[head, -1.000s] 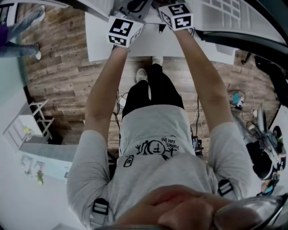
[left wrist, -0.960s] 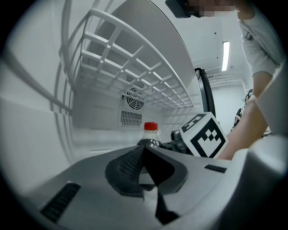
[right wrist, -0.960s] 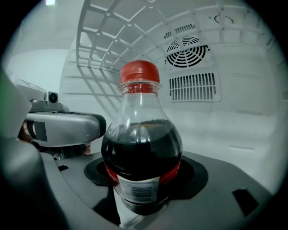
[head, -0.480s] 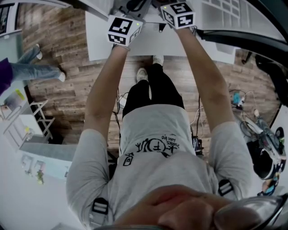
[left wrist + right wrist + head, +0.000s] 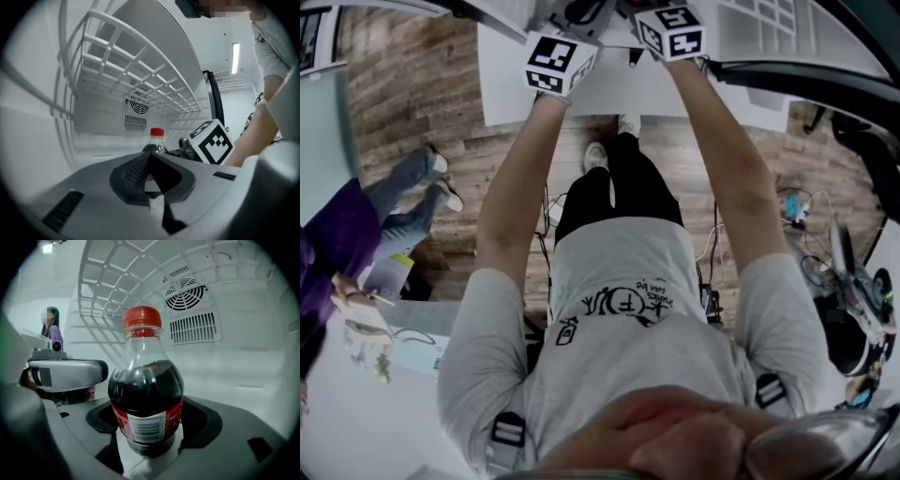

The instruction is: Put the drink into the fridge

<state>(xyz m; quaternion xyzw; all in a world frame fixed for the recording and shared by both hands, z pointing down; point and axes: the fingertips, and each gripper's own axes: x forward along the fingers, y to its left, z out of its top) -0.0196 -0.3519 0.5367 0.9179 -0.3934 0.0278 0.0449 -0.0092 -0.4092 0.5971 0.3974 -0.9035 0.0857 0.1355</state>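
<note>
A cola bottle [image 5: 145,399] with a red cap stands upright on the white fridge floor [image 5: 243,371], between the jaws of my right gripper [image 5: 150,423]. Those jaws have just been opening and stand wide; the pads flank the bottle's lower body without a clear press. My left gripper [image 5: 150,161] hovers level just left of it, its pads together and nothing in them. In the left gripper view the bottle [image 5: 157,140] rises behind the pads, beside the right gripper's marker cube [image 5: 211,143]. In the head view both cubes, left [image 5: 558,64] and right [image 5: 670,33], reach into the fridge.
A white wire shelf [image 5: 117,282] hangs close above the bottle, and a fan vent [image 5: 185,296] sits in the back wall. A person in purple [image 5: 337,253] stands at the left on the wooden floor. Cables and gear [image 5: 853,300] lie to the right.
In the head view the person in purple has walked nearer along the left side. Both arms and marker cubes stay where they were.
</note>
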